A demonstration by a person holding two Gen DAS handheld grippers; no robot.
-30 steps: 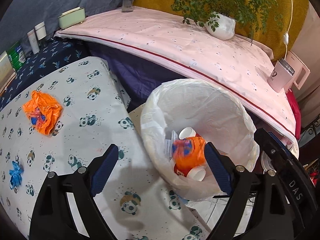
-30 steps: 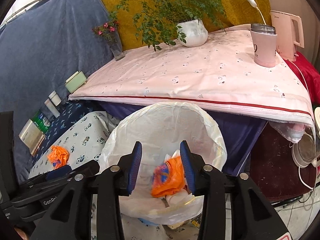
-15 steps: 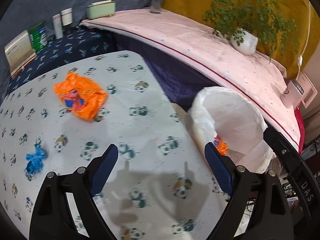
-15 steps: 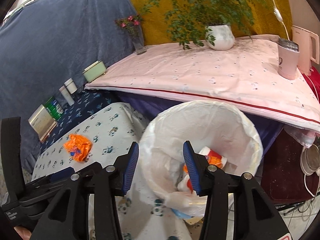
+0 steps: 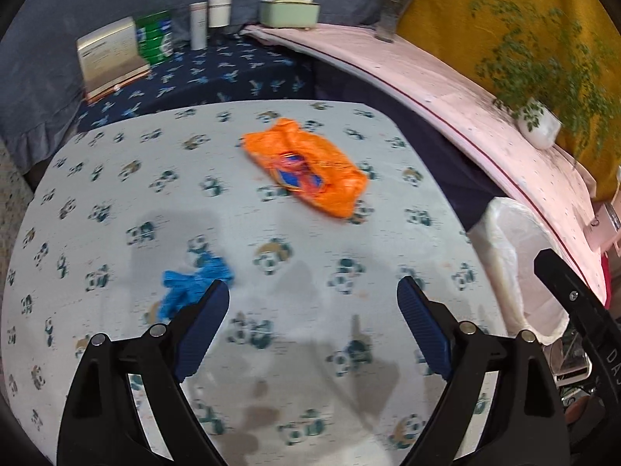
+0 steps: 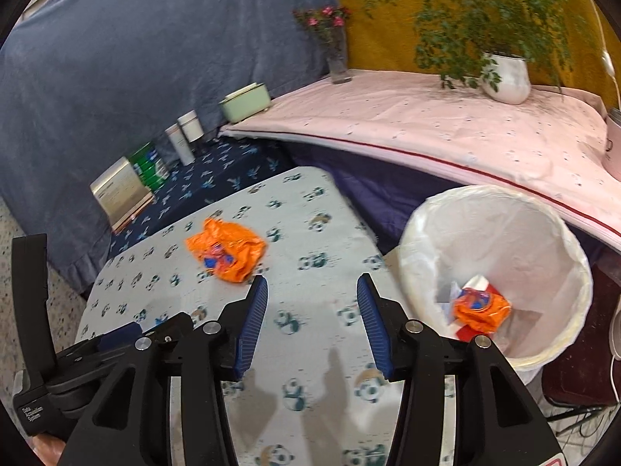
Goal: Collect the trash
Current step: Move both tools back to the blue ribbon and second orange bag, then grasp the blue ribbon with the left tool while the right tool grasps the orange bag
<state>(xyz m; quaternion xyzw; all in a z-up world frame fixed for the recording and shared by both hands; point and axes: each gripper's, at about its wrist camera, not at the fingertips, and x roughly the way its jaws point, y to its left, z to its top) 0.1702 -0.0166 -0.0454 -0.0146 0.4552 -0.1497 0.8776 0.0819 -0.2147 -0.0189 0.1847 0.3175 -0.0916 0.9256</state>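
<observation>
Two grippers hang over a table (image 5: pixel 116 202) covered in a panda-print cloth, both angled downward toward its surface. From the left wrist view, the left gripper (image 5: pixel 312 291) has its jaws spread wide with nothing between them; its blue pads (image 5: pixel 202 326) frame a bare stretch of cloth. A crumpled blue scrap (image 5: pixel 194 283) lies at about 10 o'clock from that gripper, just beside its left fingertip, though whether they touch cannot be told through the blur. An orange wrapper (image 5: pixel 306 167) lies flat on the cloth at 12 o'clock, well beyond the fingertips. At 3 o'clock, past the table's edge, stands the white-lined bin (image 5: pixel 516 256), with a black part of the other gripper crossing in front of it. From the right wrist view, the right gripper (image 6: pixel 312 291) is about half open, jaws empty, tilted down over the table's near right part. The orange wrapper (image 6: pixel 227 250) sits at 11 o'clock from it, near the left fingertip but apart. The bin (image 6: pixel 551 240) stands at 3 o'clock beside the table, and inside it lie another orange wrapper (image 6: pixel 481 308) and some pale paper scraps. At 8 o'clock in this view the left gripper's black body (image 6: pixel 93 357) reaches in low over the table.
</observation>
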